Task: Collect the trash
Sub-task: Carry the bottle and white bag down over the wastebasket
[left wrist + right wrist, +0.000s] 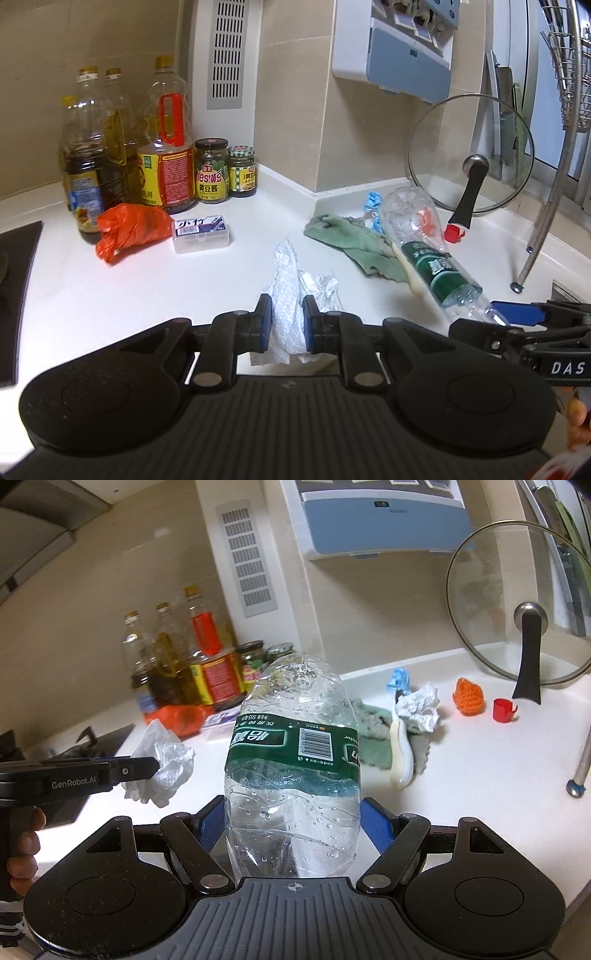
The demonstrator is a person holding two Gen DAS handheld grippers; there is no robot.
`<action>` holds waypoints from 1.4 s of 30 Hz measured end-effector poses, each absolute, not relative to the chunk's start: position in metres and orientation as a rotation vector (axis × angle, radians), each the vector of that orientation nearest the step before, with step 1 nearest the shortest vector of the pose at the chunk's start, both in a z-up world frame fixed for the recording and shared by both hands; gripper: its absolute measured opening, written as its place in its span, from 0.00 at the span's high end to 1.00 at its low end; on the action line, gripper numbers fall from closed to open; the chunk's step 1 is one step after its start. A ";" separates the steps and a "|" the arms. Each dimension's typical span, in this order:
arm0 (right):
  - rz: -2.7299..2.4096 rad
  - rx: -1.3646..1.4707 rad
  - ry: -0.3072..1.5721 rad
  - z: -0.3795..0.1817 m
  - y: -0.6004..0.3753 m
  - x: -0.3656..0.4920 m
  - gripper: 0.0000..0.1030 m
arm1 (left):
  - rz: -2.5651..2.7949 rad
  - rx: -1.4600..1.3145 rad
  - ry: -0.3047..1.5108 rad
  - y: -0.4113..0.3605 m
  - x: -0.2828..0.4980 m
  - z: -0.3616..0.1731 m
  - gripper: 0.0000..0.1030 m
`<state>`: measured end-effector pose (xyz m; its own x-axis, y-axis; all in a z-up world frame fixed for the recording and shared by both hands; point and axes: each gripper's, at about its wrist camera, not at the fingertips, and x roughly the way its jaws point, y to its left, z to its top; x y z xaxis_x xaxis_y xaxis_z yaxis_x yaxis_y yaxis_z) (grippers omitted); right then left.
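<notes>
While both claws are off the white desk (110,288), each carries 1 item. Left claw (287,325), at lower centre of its own view, is nearly closed, its blue pads pinching a crumpled white tissue (291,295) that sticks up between them and hangs below. Right claw (293,823) stands wide, its 2 blue pads pressed against the sides of a clear plastic bottle (293,760) with a green label; the bottle fills the centre of the right wrist view, base pointing away from the camera. Remaining on the desk: a 2nd crumpled tissue (421,709) at centre right of that view, lying on a green cloth (373,734) beside a pale handle (400,753); a red cap (503,710) at right, near a glass lid (517,605) leaning on the wall; an orange bag (129,230) at left of the left wrist view, touching a group of oil bottles (122,147) and jars (225,171).
</notes>
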<state>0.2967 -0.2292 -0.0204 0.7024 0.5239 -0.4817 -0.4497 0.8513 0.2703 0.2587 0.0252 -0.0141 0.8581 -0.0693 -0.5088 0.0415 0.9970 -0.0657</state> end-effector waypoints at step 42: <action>0.599 0.176 0.868 -0.067 -0.190 0.218 0.26 | -0.088 -0.118 0.740 0.047 0.168 -0.063 0.85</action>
